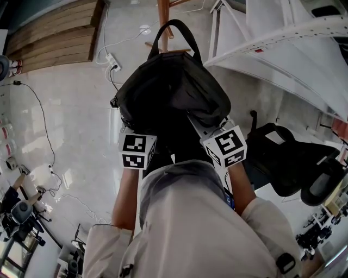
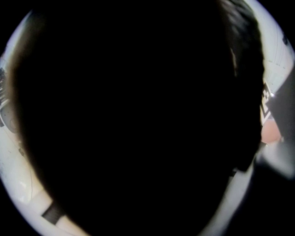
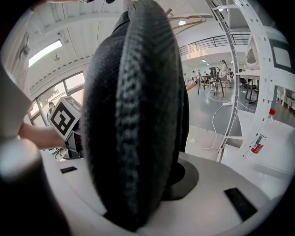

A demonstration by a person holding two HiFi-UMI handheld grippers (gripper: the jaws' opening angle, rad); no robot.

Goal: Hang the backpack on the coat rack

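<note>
Backpack point(image 1: 173, 92) overlaps the wooden coat rack point(image 1: 163, 16) ahead, black chair point(image 1: 283, 157) at right.

We saw the backpack point(image 1: 174, 92) as matt black woven cloth, and its shoulder strap point(image 3: 138, 115) showed a coarse, rough mesh knit. The floor point(image 1: 70, 125) on the left was pale, smooth and glossy like polished stone, while the coat rack point(image 1: 163, 8) post at the far side looked like reddish-brown wood. The perforated frame point(image 1: 283, 33) on the right looked like smooth white-painted metal.
</note>
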